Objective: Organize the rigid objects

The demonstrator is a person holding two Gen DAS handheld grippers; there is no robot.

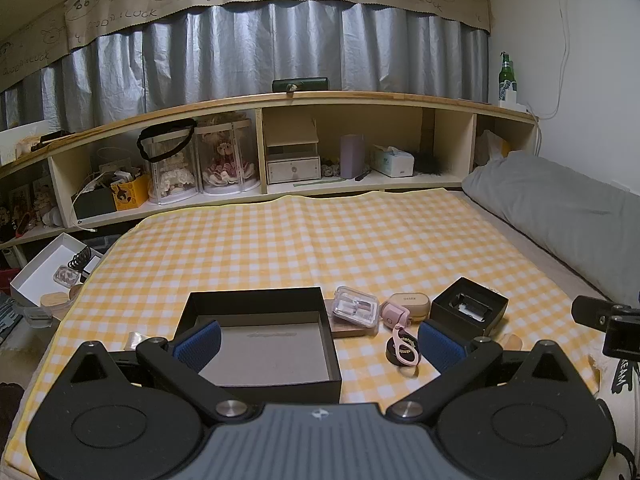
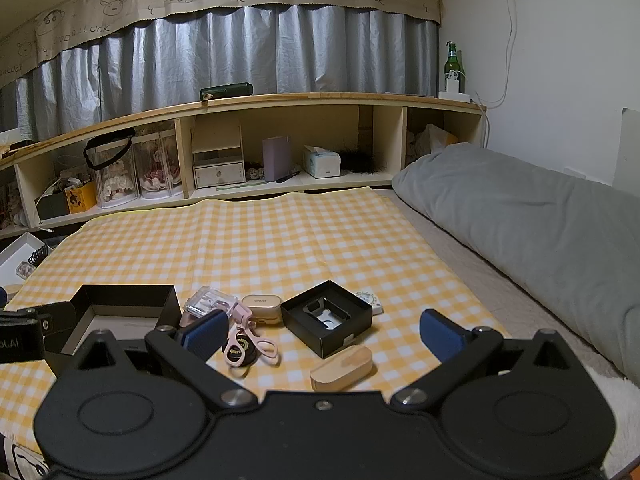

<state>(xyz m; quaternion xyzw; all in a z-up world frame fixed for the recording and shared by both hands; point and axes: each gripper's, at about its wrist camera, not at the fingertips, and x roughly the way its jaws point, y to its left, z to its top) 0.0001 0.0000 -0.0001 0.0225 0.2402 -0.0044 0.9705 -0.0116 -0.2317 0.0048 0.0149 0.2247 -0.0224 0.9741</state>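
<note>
On the yellow checked cloth (image 1: 304,240) lies a large open black box (image 1: 260,336), empty, also in the right wrist view (image 2: 120,312). Right of it lie a clear plastic case (image 1: 356,306) on a wooden block, a beige earbud case (image 1: 410,304), a pink eyelash curler (image 2: 248,340) over a round black disc, and a small open black box (image 2: 326,316). A wooden block (image 2: 342,368) lies close in front of my right gripper (image 2: 322,334), which is open and empty. My left gripper (image 1: 320,344) is open and empty over the large box's near edge.
A grey pillow (image 2: 520,216) lies along the right side. A long wooden shelf (image 1: 280,100) with dolls, boxes and tissues runs along the back. A white box (image 1: 48,272) with small items sits off the cloth at the left.
</note>
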